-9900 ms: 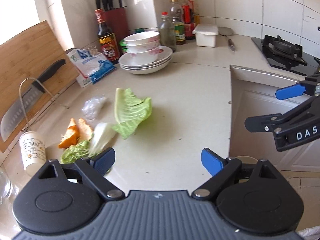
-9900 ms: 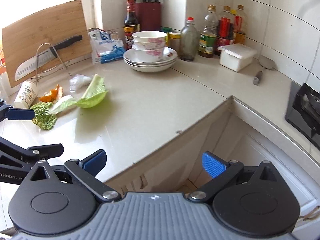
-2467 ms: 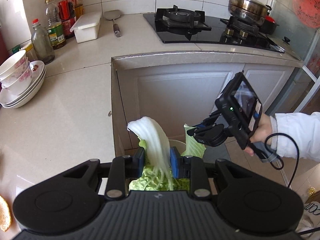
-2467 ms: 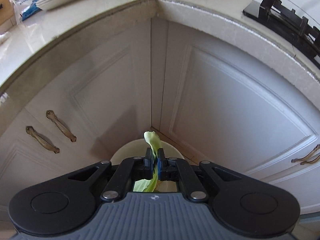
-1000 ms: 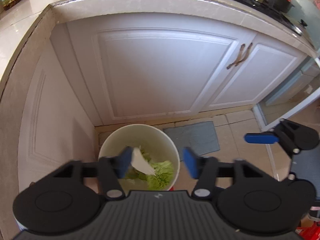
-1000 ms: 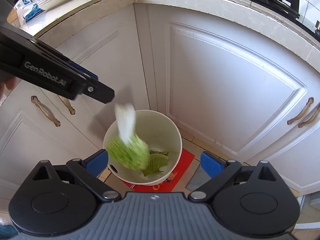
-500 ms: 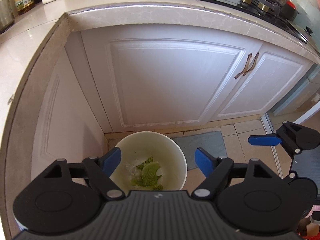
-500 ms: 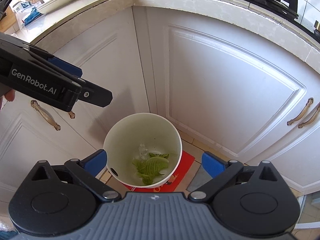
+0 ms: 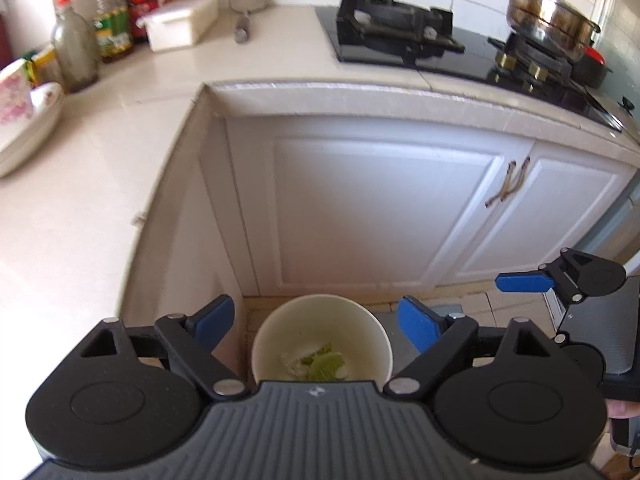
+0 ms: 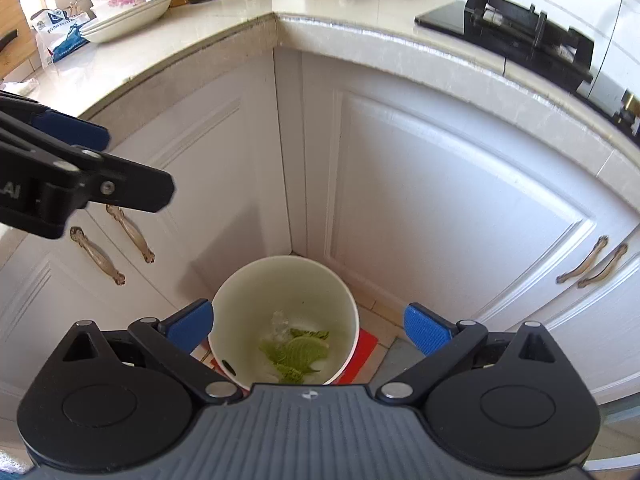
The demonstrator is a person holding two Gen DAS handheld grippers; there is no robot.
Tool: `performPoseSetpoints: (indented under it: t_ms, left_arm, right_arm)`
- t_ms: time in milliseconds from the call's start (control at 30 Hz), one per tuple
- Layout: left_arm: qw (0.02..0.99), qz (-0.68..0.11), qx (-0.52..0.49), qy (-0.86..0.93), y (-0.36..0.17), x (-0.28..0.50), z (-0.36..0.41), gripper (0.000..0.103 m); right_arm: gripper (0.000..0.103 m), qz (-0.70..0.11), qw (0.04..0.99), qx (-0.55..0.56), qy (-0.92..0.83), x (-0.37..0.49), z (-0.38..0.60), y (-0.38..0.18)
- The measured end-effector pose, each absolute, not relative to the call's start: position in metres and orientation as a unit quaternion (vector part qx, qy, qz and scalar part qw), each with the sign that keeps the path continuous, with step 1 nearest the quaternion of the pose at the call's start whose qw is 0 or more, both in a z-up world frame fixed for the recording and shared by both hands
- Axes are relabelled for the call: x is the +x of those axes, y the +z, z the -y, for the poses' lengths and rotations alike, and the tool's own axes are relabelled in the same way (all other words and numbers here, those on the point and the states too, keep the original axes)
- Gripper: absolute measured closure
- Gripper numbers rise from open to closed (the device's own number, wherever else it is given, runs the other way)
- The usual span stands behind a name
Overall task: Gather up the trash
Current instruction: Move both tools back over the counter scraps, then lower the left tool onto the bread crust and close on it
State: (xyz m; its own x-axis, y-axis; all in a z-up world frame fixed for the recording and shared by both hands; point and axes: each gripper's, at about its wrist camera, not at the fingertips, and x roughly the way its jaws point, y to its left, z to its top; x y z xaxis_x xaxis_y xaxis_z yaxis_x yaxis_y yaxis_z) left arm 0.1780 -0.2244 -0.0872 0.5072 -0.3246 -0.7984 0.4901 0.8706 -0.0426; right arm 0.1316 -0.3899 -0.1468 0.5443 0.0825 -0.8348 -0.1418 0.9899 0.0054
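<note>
Left claw spreading wider, nothing between its blue pads; right claw spread wide and likewise empty. Both poised above the white trash bucket on the floor in the cabinet corner, with cabbage leaves lying at its bottom. Stacked bowls and plates, a blue-and-white packet and bottles up on the desk; steel pot on the stove.

Two wrist fisheyes, steeply downward from above, sharing the white bin and corner cabinets.
</note>
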Motion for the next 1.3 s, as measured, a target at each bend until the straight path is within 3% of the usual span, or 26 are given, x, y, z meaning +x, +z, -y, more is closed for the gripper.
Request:
performPoseSetpoints:
  t_ms: [333, 667, 1300]
  left_arm:
    - [0.908, -0.381, 0.106, -0.142, -0.043, 0.153, 0.150, 0.011]
    - [0.921, -0.383, 0.068, -0.001, -0.042, 0.148, 0.043, 0.011]
    - [0.906, -0.406, 0.012, 0.120, -0.077, 0.170, -0.075, 0.011]
  right_arm:
    - [0.000, -0.423, 0.897, -0.064, 0.109, 0.144, 0.345, -0.084]
    - [0.000, -0.381, 0.896, -0.085, 0.211, 0.171, 0.261, -0.041]
    - [0.000, -0.385, 0.863, -0.140, 0.296, 0.210, 0.154, -0.045]
